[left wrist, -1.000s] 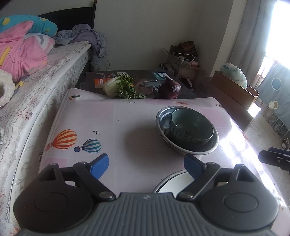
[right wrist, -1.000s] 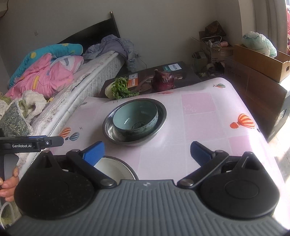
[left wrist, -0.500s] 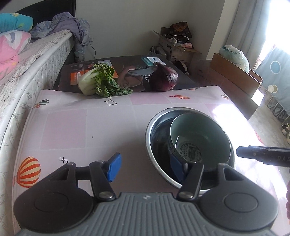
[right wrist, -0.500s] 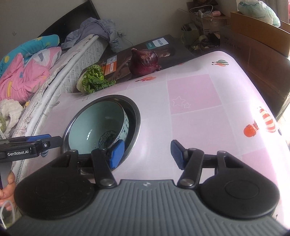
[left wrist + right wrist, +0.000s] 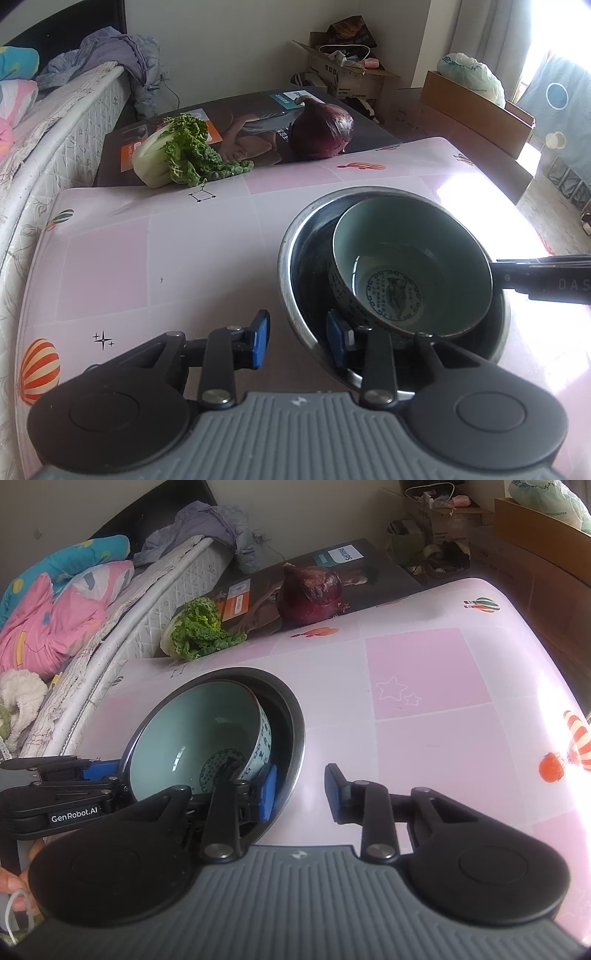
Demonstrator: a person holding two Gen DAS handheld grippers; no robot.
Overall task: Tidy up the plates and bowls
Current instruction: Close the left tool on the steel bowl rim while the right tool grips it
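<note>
A steel bowl (image 5: 291,258) stands on the pink balloon-print tablecloth (image 5: 147,258), with a pale green ceramic bowl (image 5: 424,240) leaning inside it. My left gripper (image 5: 298,341) straddles the steel bowl's near-left rim, one blue pad outside and one inside. Its jaws are closing, and a gap still shows on both sides of the rim. My right gripper (image 5: 300,794) straddles the opposite rim of the steel bowl (image 5: 291,716) the same way, closing, pads clear of the metal. The ceramic bowl (image 5: 192,731) sits just beyond its inner pad. The other gripper's body shows at each view's edge.
A leafy green vegetable (image 5: 173,155) and a red onion (image 5: 321,129) lie on a dark box (image 5: 240,122) at the table's far edge. A bed (image 5: 55,110) runs along the left. Cardboard boxes (image 5: 472,107) stand at the back right. A person's hand (image 5: 11,878) shows low left.
Both grippers came forward and down onto the steel bowl from either side. Their jaws narrowed from wide open to straddling its rim. The white dish near the front edge left view.
</note>
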